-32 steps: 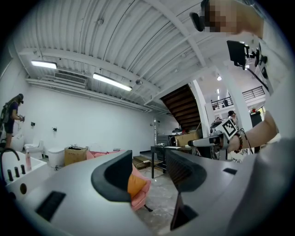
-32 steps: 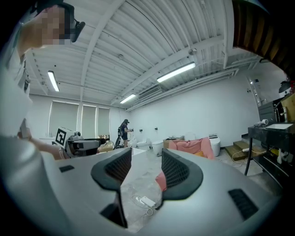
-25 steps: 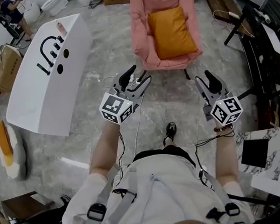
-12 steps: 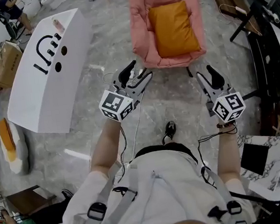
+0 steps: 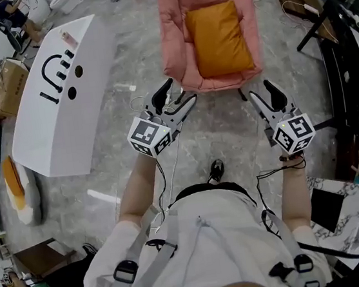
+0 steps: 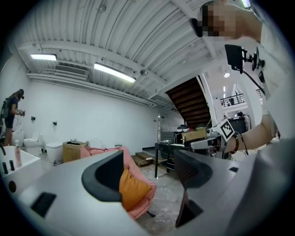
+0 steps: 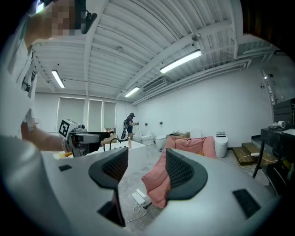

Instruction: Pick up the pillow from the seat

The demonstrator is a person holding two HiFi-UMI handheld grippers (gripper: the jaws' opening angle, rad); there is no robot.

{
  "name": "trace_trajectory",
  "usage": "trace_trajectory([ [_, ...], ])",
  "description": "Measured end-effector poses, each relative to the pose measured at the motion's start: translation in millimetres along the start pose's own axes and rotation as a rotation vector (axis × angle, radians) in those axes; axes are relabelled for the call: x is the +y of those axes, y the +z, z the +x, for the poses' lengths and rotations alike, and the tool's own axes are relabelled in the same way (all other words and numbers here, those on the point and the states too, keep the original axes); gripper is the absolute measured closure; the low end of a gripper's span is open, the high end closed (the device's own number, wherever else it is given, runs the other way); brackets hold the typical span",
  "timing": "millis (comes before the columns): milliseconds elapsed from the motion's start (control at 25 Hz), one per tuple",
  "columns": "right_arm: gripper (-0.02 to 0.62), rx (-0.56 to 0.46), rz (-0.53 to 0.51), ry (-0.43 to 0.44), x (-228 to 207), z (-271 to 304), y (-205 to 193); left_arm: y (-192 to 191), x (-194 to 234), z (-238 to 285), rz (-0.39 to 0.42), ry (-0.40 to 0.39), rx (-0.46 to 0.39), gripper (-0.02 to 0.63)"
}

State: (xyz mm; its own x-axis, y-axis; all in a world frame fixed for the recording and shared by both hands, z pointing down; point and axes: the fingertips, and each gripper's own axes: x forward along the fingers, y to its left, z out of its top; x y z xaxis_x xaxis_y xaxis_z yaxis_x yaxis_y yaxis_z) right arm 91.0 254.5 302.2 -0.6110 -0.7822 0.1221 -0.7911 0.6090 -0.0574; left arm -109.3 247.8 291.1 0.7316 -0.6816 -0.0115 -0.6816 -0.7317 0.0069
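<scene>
White bathtub [image 5: 57, 102] at left. Pink armchair [image 5: 176, 49] ahead, well apart from both grippers. Orange pillow [image 5: 217, 40] on its seat, leaning against backrest, untouched. Left gripper [image 5: 178, 93] and right gripper [image 5: 262, 92] point about level toward chair. Both sets of jaws apart, just been opening, nothing between them.

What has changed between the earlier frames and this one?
The left gripper and right gripper advanced toward the pink armchair as the person stepped closer. Both sets of jaws have just been opening, with nothing between them. Nothing was grasped. The orange pillow still lies on the seat, untouched.
</scene>
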Motion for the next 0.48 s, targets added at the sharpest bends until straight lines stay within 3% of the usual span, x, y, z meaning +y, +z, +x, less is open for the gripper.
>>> trace_trajectory([
  [480, 0.313, 0.046, -0.026, 0.043, -77, 30, -6, -22, 9, 77, -0.036, 0.012, 0.038, 0.242],
])
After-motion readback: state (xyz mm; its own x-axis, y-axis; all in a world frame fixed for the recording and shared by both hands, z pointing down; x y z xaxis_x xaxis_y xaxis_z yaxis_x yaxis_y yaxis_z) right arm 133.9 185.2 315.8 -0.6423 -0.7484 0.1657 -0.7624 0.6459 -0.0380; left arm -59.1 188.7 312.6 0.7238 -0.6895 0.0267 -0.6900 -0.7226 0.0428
